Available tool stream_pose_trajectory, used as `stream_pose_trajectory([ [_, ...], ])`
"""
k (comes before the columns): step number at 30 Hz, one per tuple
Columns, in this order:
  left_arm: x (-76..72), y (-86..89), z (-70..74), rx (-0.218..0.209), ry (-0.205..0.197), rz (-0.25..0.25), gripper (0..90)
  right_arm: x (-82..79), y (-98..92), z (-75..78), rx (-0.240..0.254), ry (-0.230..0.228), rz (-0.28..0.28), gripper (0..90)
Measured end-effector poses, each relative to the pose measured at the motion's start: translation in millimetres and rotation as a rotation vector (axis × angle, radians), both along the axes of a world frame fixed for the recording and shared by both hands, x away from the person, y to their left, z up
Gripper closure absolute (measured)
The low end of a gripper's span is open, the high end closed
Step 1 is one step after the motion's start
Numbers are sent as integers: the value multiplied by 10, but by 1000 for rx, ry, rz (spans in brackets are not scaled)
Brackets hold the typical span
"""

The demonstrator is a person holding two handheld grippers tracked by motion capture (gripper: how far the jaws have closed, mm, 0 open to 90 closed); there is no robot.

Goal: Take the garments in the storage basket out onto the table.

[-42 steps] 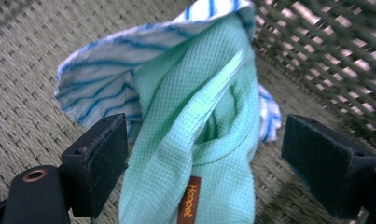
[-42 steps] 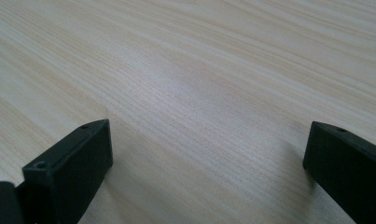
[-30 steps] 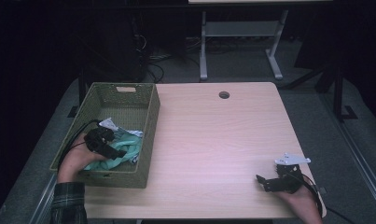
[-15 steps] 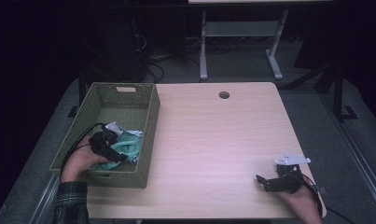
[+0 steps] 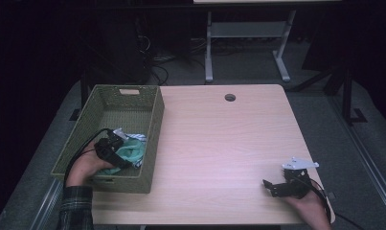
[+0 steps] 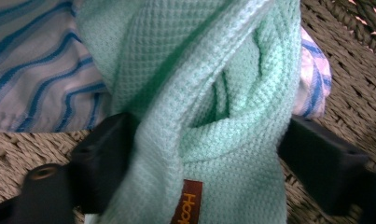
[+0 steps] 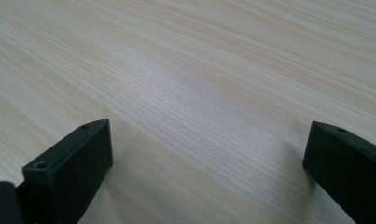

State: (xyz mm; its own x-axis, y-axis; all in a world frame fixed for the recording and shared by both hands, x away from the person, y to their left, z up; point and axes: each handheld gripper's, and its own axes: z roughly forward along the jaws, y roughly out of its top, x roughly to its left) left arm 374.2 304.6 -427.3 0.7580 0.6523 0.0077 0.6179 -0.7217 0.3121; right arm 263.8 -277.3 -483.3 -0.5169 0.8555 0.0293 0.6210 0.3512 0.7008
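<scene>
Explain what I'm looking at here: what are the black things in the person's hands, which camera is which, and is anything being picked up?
No robot: a person holds a handheld two-jaw gripper in each hand. The high view looks down on the wooden table. The other two cameras ride on the grippers, looking along their black jaws. The left gripper is inside the green woven basket, its jaws just closing around a mint-green knitted cloth that lies on a blue-striped white cloth; a firm grip isn't certain yet. The right gripper rests open on bare table near the front right corner.
</scene>
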Motion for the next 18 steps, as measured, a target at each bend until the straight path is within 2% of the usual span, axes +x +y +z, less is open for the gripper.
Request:
stream_pose_trajectory([
  [1, 0, 4, 0, 1, 0, 5, 227, 0, 0, 0, 0, 0, 0, 9],
  [4, 2, 5, 1, 3, 4, 3, 301, 0, 0, 0, 0, 0, 1, 9],
  [5, 2, 8, 4, 0, 9, 17, 345, 0, 0, 0, 0, 0, 0, 9],
  [7, 5, 13, 10, 3, 9, 17, 368, 0, 0, 0, 0, 0, 0, 9],
  [8, 5, 18, 15, 3, 10, 18, 428, 0, 0, 0, 0, 0, 0, 9],
  [10, 5, 28, 22, -5, 10, 26, 475, 0, 0, 0, 0, 0, 0, 8],
  [11, 8, 39, 32, -4, 11, 35, 531, 0, 0, 0, 0, 0, 0, 8],
  [14, 11, 48, 46, -3, 10, 42, 588, 0, 0, 0, 0, 0, 0, 8],
  [16, 16, 61, 54, -19, 22, 57, 659, 0, 0, 0, 0, 0, 0, 8],
  [18, 21, 69, 55, -29, 25, 71, 674, 0, 0, 0, 0, 0, 0, 8],
])
